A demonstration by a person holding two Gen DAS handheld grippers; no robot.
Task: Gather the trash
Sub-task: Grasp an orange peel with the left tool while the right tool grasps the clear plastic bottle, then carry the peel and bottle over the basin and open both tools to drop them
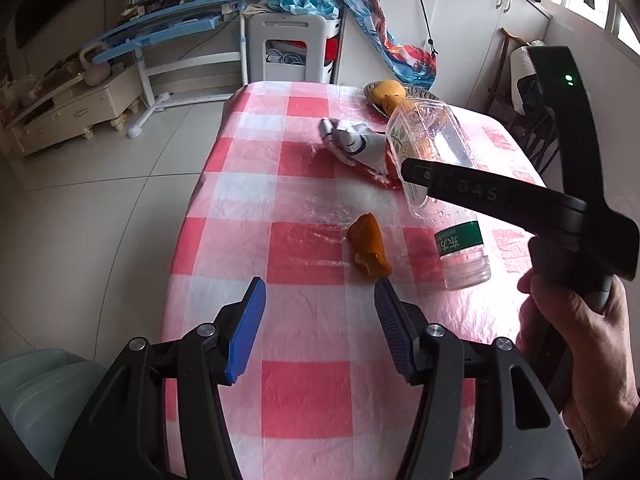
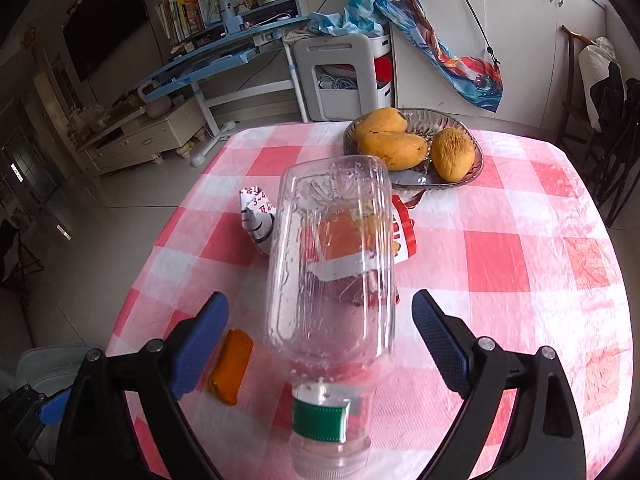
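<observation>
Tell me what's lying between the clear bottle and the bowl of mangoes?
A crumpled red-and-white wrapper, seen partly through the clear bottle, lies before the bowl in the right wrist view.

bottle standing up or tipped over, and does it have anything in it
Tipped: the bottle lies on its side on the tablecloth, neck toward the camera. It looks empty, only droplets inside, and the wrapper shows through it.

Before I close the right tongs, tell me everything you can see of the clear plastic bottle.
The clear plastic bottle is see-through and looks empty, with droplets inside its ribbed body. A green label band rings it near the neck. It lies on the checked tablecloth, neck toward the camera, base toward the crumpled wrapper. I cannot tell whether a cap is on. It sits between the blue pads of the right tongs, which stand apart from its sides, not touching. The orange peel lies beside it.
</observation>
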